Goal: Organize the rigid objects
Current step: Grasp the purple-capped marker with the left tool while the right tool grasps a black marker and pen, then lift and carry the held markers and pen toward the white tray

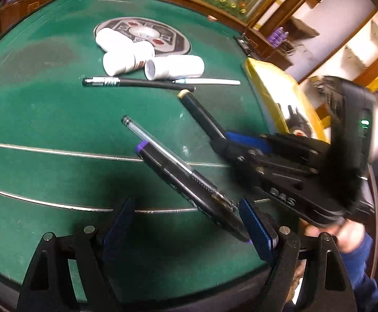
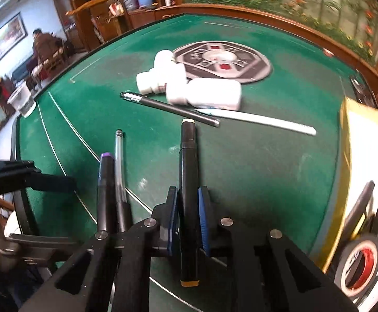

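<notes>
My right gripper is shut on a black marker with cream end caps; it also shows in the left wrist view, held above the green table. My left gripper is open, its jaws wide apart. A purple-capped black marker and a clear pen lie side by side between its fingers, close to the right finger. They show in the right wrist view too, marker and pen. A yellow box with pens and a tape roll stands at right.
Three white bottles lie by the round centre panel. A black pen and a white pen lie in front of them. The table's wooden rim runs along the back. A plastic cup stands at the left edge.
</notes>
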